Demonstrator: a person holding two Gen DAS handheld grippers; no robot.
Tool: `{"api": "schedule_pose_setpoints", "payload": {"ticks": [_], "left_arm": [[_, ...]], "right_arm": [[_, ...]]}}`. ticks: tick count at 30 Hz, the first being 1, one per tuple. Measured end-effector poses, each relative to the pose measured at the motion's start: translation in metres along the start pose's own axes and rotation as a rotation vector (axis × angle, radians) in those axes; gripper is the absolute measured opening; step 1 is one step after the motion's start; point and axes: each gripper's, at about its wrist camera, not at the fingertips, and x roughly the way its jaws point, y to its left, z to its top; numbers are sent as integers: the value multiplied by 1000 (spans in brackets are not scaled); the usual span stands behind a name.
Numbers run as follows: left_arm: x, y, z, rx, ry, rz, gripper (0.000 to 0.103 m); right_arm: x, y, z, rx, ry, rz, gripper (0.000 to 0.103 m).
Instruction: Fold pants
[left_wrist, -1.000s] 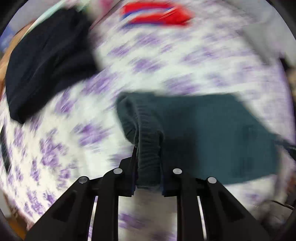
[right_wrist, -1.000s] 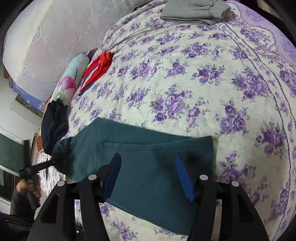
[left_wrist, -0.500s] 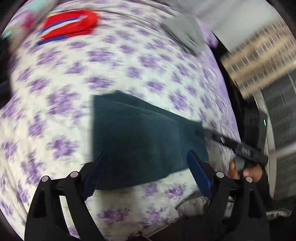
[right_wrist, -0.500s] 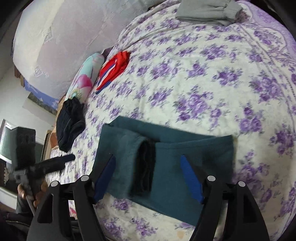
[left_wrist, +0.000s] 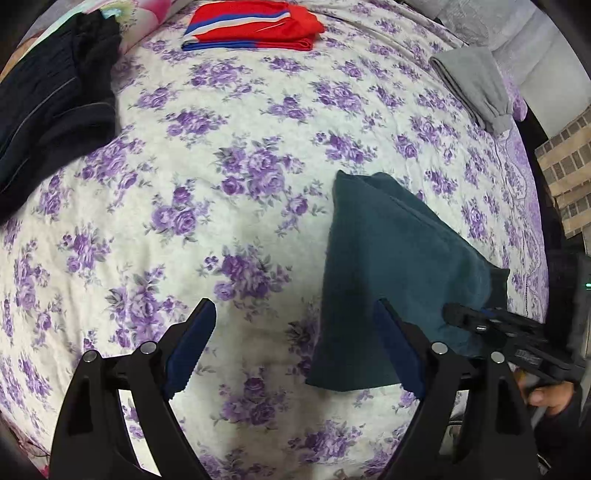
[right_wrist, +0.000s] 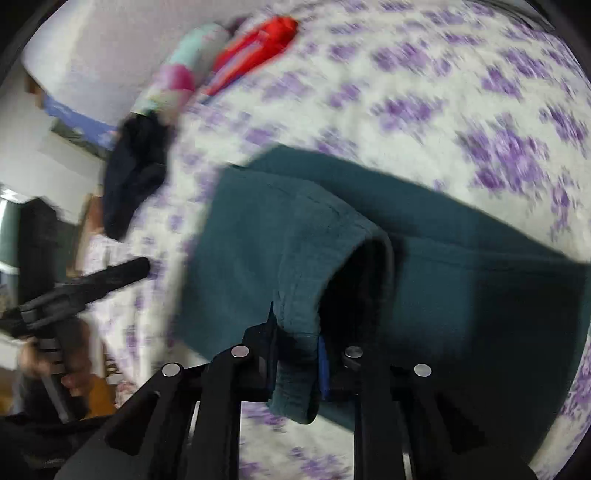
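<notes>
Bed: a mattress under a white sheet printed with purple roses fills both views and carries every garment.
Pants: the teal pants lie on the near right part of the bed, already doubled into a thick bundle; in the right wrist view one cuffed end curls up off the lower layers.
Other clothes: a dark navy garment lies loose at the far left edge, a folded red piece with blue and white stripes sits at the head of the bed, and folded grey pants lie at the far right.
Pillow: a pink and aqua pillow rests beside the red piece.
Left tongs: the left tongs gape wide with nothing between them, hovering over bare sheet just left of the bundle, one pad overlapping its edge.
Right tongs: the right tongs are pinched tight on the raised edge of the pants.
Step in hand: judging by the bundle, a late fold, with the right side carrying the end across.
Next move: probably lay that end flat and square on the layers below, let go, and have the left side steady or smooth the stack.
Writing: none readable; the right view is blurred.
</notes>
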Motion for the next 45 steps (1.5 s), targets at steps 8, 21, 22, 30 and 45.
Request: {"api": "schedule_pose_setpoints", "payload": {"ticks": [8, 21, 22, 30, 45], "left_arm": [[-16, -20, 10, 60, -44, -59, 84], [56, -109, -8, 325, 128, -7, 84], [66, -108, -11, 333, 160, 44, 84], [76, -99, -19, 317, 187, 65, 85], [70, -88, -26, 327, 166, 64, 86]], "right_arm": [[-154, -9, -23, -52, -218, 72, 17], [-116, -99, -56, 217, -184, -71, 59], [-122, -102, -57, 223, -199, -80, 59], [-104, -132, -49, 352, -207, 1, 58], [-111, -82, -18, 133, -274, -101, 23]]}}
